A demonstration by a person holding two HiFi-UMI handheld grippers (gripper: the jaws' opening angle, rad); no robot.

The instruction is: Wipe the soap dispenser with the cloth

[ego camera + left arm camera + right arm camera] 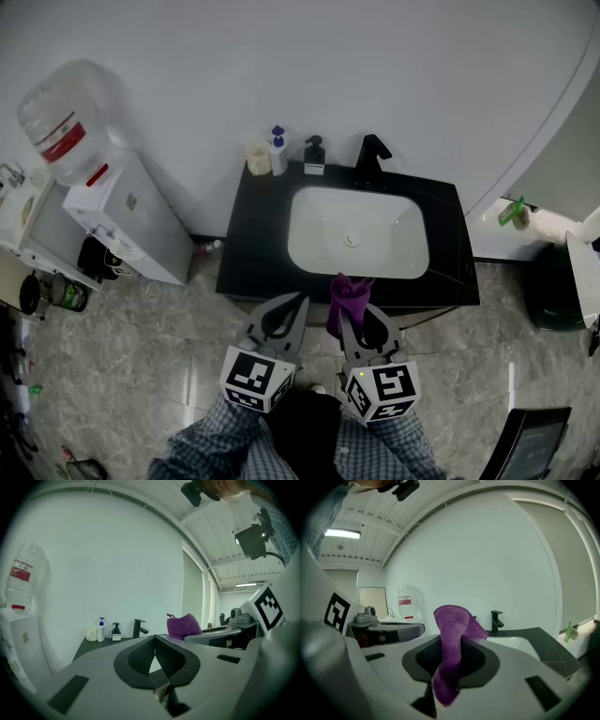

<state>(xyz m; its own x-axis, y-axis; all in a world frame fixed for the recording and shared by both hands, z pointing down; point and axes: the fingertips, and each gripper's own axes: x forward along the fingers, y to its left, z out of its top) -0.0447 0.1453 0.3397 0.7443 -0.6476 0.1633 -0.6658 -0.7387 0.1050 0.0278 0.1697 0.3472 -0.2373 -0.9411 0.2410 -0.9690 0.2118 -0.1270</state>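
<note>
Clearly the purple cloth [450, 620] is clamped in the right gripper [452, 652], its loose end standing above the jaws, while the left gripper [155, 645] has its jaws pressed together on nothing. Both hang at the front of the black vanity top [253, 253], well apart from the black-pump soap dispenser [314, 156], which stands at the back edge between a blue-capped pump bottle [278, 150] and the black faucet [371, 157]. I judge this to be the approach, with wiping not yet begun. The next move calls for reaching over the white basin [319, 234] and laying the cloth against the dispenser's body, perhaps with the left gripper steadying it
</note>
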